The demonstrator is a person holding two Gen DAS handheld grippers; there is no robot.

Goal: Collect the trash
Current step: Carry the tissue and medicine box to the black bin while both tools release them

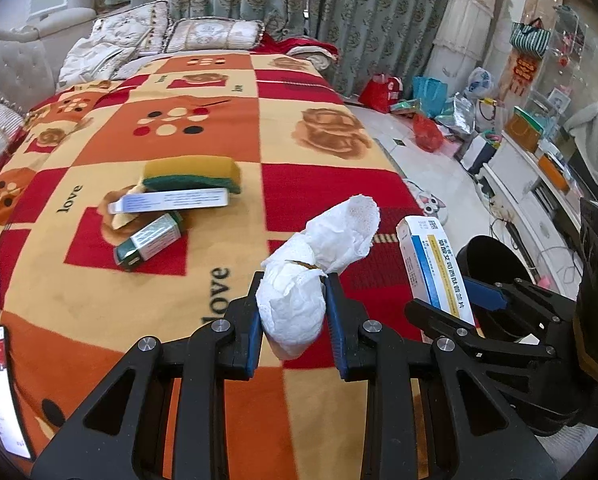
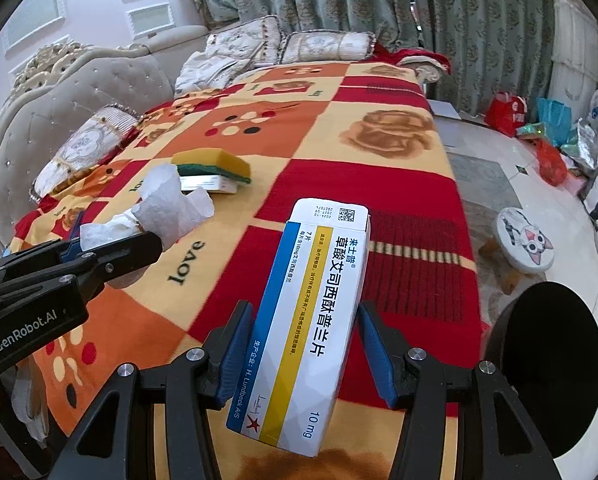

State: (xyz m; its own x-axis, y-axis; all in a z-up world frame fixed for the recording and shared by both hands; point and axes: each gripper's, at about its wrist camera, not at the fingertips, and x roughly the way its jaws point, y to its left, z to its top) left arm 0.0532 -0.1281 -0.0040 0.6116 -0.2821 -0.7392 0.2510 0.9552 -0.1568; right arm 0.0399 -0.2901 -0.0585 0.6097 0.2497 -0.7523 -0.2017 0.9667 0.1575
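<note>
L claw is clamped on a crumpled white tissue, held above the bed blanket. R claw grips a white medicine box w/ blue & yellow stripes, just beside a black bin. A sponge, flat box & small green carton lie mid-blanket.

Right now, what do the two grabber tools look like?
Both are black. The left tool and right tool each have two fingers with blue pads, open triangle-shaped linkages and silver round bolts. White lettering on the left one's side reads GenRobot.AI.
</note>
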